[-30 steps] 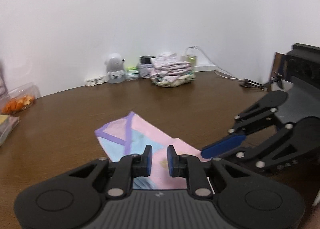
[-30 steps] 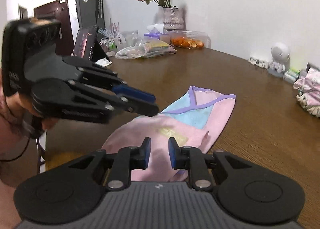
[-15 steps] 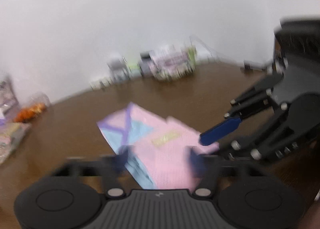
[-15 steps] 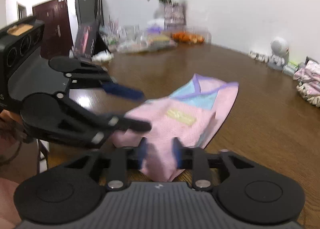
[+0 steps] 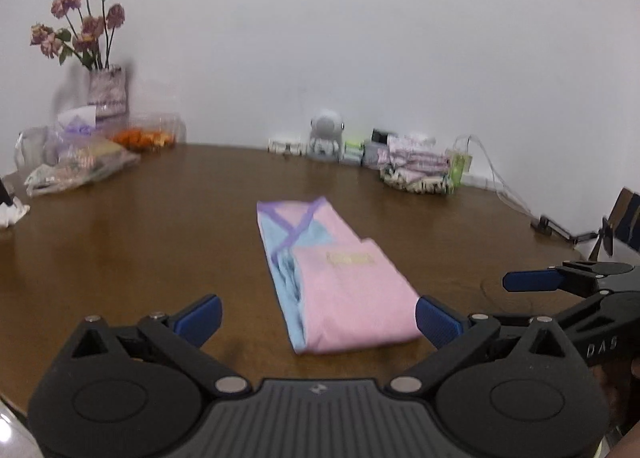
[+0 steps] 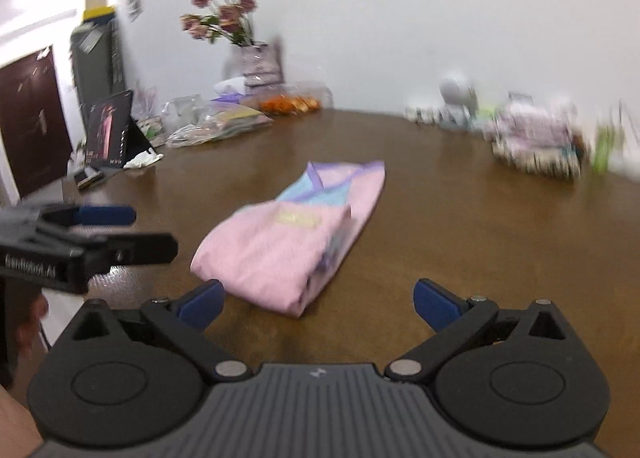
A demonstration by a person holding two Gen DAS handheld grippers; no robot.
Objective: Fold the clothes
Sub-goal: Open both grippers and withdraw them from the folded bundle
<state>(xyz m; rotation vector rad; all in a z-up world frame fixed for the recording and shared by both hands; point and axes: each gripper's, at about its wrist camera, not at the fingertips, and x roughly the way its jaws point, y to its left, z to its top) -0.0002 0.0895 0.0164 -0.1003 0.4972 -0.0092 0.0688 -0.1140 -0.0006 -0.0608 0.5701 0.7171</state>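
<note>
Pink garment with lilac trim and a pale blue panel, lying folded into a long narrow strip near the middle of the brown wooden table; neck end pointing to the far wall, near end a rounded fold just ahead of both tools. Small yellow label on the upper layer. Some blue fabric bunched along one long edge, possibly an uneven layer, though blur in the right wrist view leaves that uncertain.

Left gripper hovering at the near end, jaws opening and now spread wide, nothing between the pads, cloth released. Right gripper likewise: jaws opening, spread wide, empty, low over the near fold. Each tool visible at the edge of the other's view, flanking the strip.

Likely step in hand: letting go after a lengthwise fold, then re-gripping for a crosswise fold. To do that well: take the two near corners through all layers, not just the top one; lift together and level; carry the near end over to meet the neck end squarely; tuck the bunched blue edge first.

Further out: folded clothes stack and a small white astronaut figure by the wall, vase of dried roses, snack bags at far left.
</note>
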